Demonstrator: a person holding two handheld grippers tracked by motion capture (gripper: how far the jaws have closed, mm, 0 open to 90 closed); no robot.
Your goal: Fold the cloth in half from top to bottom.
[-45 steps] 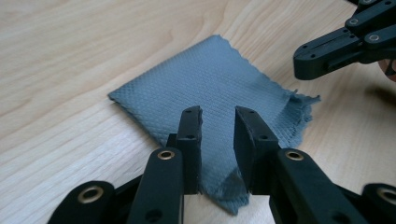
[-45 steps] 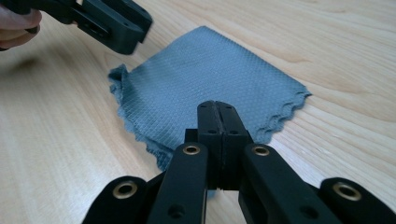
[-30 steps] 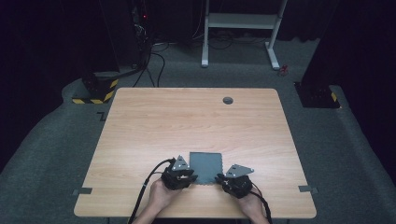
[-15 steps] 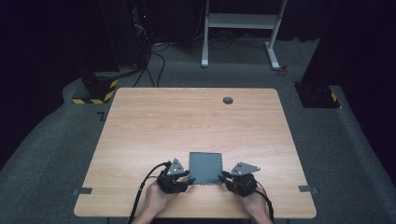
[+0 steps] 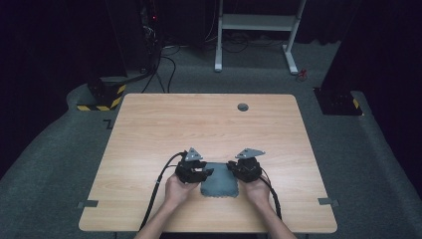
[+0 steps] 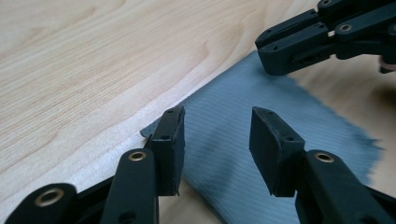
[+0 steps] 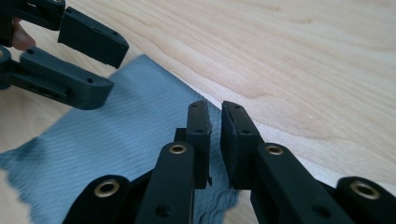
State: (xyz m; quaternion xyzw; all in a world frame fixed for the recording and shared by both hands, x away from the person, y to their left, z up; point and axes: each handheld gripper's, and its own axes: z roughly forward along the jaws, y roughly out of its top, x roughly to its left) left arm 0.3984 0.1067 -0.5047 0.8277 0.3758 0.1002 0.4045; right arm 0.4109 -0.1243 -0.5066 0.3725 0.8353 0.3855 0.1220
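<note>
Near the worktop's [image 5: 149, 129] front edge an unmarked grey ribbed cloth [image 5: 219, 183] lies flat between the spread left gripper [image 6: 217, 140] and the right gripper [image 7: 215, 140], which pinches its corner.

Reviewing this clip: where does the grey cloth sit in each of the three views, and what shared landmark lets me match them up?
High view: the grey cloth lies flat near the table's near edge, between the two grippers.
Left gripper view: it runs from bottom centre up to the right, behind the jaws.
Right gripper view: it covers the lower left, its corner by the jaws.
Shared landmark: the cloth's straight far edge against the light wooden table.
</note>
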